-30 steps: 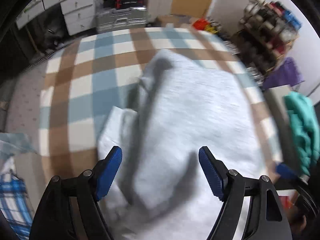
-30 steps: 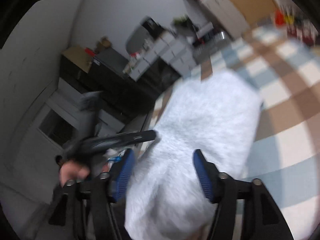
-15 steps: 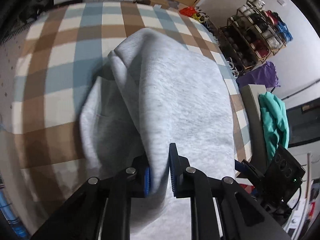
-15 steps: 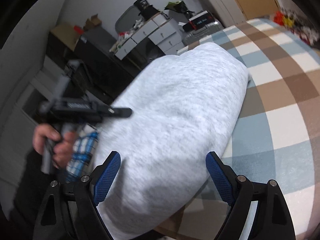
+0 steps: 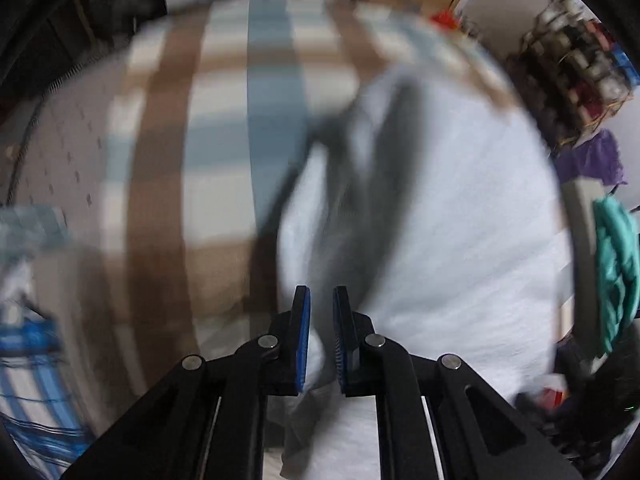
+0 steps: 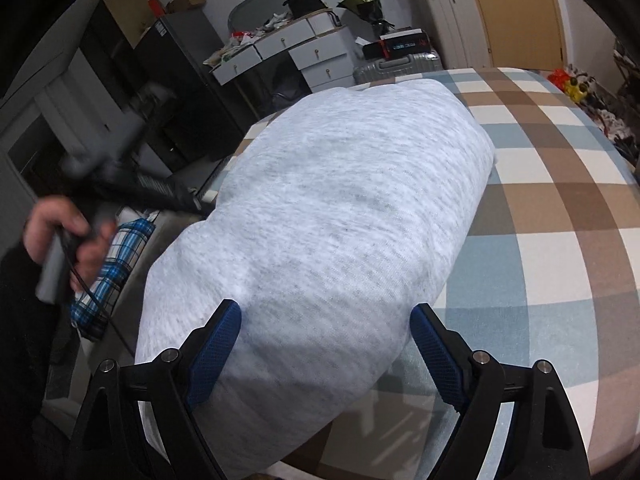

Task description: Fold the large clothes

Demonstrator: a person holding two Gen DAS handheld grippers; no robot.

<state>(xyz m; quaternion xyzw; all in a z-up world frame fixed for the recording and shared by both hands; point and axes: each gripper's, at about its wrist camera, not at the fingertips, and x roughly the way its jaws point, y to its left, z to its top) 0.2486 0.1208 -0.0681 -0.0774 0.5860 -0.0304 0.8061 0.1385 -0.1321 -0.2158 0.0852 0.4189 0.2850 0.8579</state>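
checked bedspread [image 6: 560, 208], white drawers [image 6: 320, 56], suitcase [image 6: 396, 68]

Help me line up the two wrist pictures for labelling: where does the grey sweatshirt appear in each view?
Left wrist: the grey sweatshirt fills the centre and right, blurred, a fold running down between the nearly closed pads of the left gripper.
Right wrist: it spans the middle from upper centre to the bottom, with the open right gripper over its near end.
Shared landmark: the checked bedspread beneath it.
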